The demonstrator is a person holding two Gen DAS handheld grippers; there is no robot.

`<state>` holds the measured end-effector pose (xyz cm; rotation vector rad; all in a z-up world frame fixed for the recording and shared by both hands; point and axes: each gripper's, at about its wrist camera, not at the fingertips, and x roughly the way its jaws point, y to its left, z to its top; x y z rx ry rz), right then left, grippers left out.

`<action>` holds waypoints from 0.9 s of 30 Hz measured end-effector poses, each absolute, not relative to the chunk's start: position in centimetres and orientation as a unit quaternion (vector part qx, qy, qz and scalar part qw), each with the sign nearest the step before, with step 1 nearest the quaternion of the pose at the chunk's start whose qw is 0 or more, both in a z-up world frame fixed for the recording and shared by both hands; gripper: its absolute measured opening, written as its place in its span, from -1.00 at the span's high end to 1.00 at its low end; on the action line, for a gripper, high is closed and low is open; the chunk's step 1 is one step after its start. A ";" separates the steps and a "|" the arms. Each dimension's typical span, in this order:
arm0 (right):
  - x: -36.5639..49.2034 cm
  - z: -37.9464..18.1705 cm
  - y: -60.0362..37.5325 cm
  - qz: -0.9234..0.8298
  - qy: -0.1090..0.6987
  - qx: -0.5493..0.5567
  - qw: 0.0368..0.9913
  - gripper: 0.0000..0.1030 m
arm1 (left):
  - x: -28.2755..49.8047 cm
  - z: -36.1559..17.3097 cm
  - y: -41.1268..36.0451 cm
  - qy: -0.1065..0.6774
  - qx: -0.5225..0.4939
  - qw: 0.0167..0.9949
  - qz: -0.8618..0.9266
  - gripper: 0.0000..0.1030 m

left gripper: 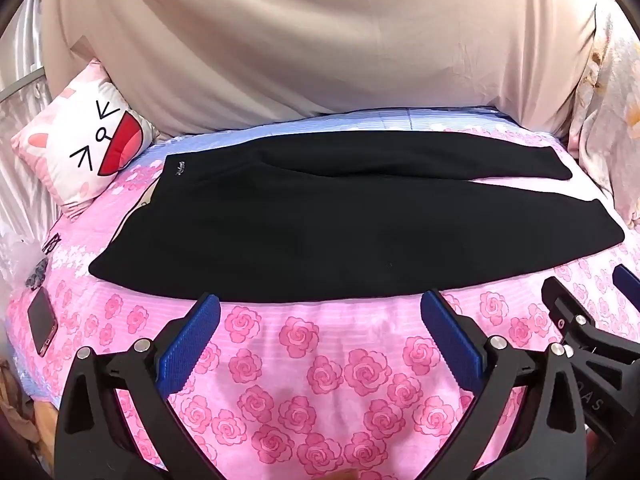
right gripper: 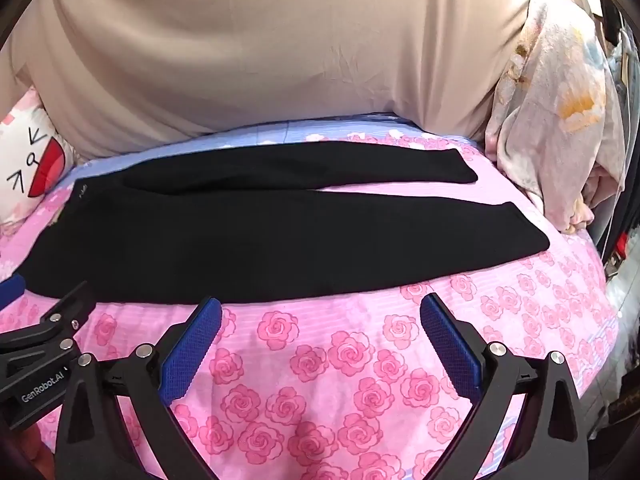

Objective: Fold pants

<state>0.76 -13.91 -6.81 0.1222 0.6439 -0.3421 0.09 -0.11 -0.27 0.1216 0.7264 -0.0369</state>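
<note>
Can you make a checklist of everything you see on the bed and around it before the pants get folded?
Surface: bed with a pink rose sheet, mostly flat.
Job's things: black pants spread flat, unfolded, waist at left, both legs reaching right.
Clutter: cat-face pillow at the back left; phone near the left edge.
Grippers: left gripper open, empty, just short of the pants' near edge; right gripper open, empty, likewise.
Cables: a thin white cord hangs at far right, off the bed.
Surroundings: beige cloth behind the bed; flowered blanket heaped at right.
</note>
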 end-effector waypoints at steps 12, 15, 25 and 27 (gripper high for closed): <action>-0.2 -6.8 -14.3 -0.185 0.311 0.061 0.930 -0.90 | -0.1 -0.3 -0.4 0.359 0.058 0.931 -0.017 -0.91; -0.4 -6.9 -14.4 -0.175 0.306 0.069 0.933 -0.90 | -0.2 -0.3 -0.2 0.359 0.058 0.931 -0.017 -0.91; -1.0 -6.7 -13.5 -0.168 0.297 0.053 0.939 -0.90 | -0.5 0.0 -0.2 0.357 0.055 0.932 -0.015 -0.91; -1.0 -6.6 -13.4 -0.166 0.295 0.051 0.940 -0.90 | -0.5 0.0 -0.1 0.356 0.054 0.933 -0.014 -0.91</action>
